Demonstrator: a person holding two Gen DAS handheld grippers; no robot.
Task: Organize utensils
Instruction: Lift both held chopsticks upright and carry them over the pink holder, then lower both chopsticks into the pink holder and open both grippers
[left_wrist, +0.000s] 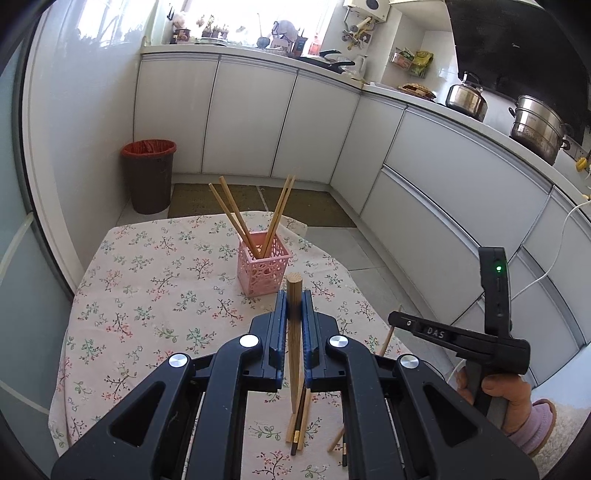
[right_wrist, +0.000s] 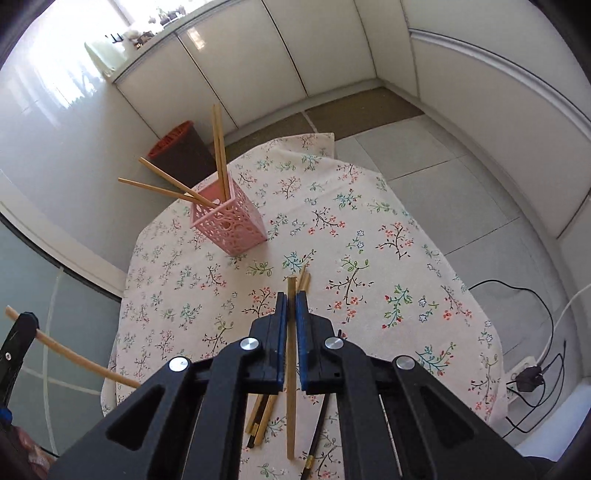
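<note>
At the centre of the left wrist view, the left claw (left_wrist: 294, 301) was closed on one wooden chopstick (left_wrist: 294, 332), with the pink holder (left_wrist: 263, 264) just above it on the desk (left_wrist: 147, 295). In the right wrist view, the holder stood at the upper left with four chopsticks inside. At the centre, the right claw (right_wrist: 291, 310) gripped another chopstick (right_wrist: 291, 365), above loose chopsticks (right_wrist: 263, 413) on the cloth.

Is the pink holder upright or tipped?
Upright. The pink holder stands on its base on the tablecloth, open top up, with four chopsticks leaning out of it.
</note>
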